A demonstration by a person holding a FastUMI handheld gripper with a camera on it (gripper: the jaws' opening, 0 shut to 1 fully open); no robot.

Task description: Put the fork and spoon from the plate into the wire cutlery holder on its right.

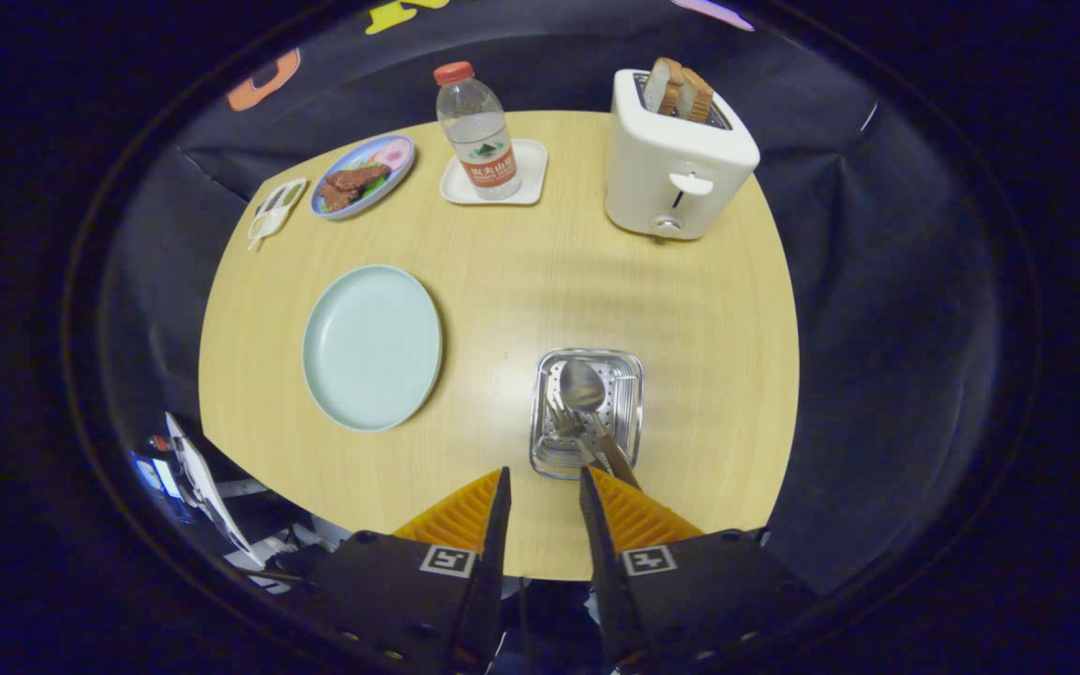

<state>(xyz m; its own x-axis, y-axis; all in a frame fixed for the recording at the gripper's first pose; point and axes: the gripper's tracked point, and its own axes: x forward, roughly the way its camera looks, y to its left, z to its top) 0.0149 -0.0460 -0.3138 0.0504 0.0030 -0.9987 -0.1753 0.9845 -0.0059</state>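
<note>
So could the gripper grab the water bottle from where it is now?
Probably yes, after a long move forward. The gripper is open and holds nothing, and the bottle stands upright on its white tray across the table. Only bare tabletop lies between, with the cutlery holder slightly right.

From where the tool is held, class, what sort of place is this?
Probably a staged breakfast table in a booth: a toaster with bread, a water bottle, an empty plate, and the fork and spoon already in the wire holder. The tool hangs open just short of it.
</note>
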